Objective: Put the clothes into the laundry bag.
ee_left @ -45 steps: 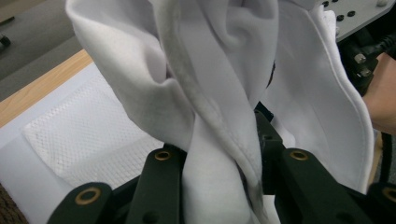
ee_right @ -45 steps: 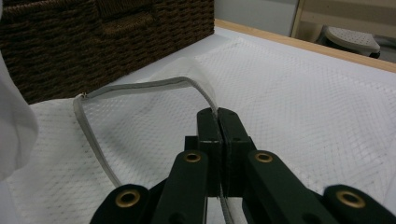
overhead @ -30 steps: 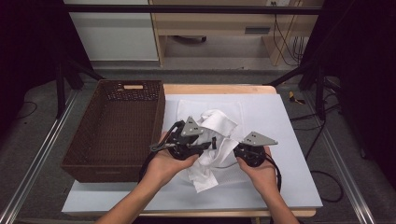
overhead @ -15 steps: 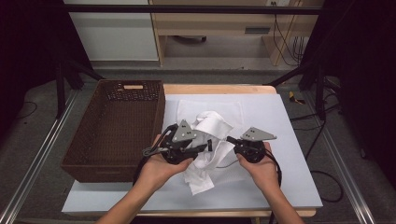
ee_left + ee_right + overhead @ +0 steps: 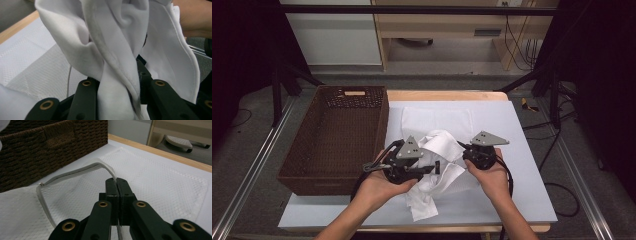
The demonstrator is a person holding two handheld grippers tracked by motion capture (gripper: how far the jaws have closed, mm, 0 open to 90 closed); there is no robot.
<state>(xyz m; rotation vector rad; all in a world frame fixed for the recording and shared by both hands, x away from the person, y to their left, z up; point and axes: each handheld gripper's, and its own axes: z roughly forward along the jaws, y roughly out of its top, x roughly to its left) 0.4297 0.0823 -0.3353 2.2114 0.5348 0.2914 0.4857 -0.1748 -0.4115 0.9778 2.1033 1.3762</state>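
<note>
A white cloth (image 5: 439,172) is bunched up between both hands above the table's front middle. My left gripper (image 5: 432,167) is shut on it; in the left gripper view a twisted fold of the cloth (image 5: 115,50) runs down between the black jaws of that gripper (image 5: 117,85). A flat white mesh bag (image 5: 437,120) lies on the table behind the cloth. My right gripper (image 5: 462,149) is shut on the bag's grey-trimmed opening edge (image 5: 75,173), and in the right gripper view the gripper (image 5: 116,181) lifts that edge into an arch over the mesh (image 5: 162,177).
A brown wicker basket (image 5: 337,145) stands at the table's left, close beside the bag, and its wall (image 5: 50,147) is seen in the right gripper view. The pale table mat (image 5: 517,195) has a wooden rim at the back. A person's hand (image 5: 197,17) shows behind the cloth.
Both hands have barely shifted. The cloth hangs a little lower and is bunched slightly differently between the grippers.
</note>
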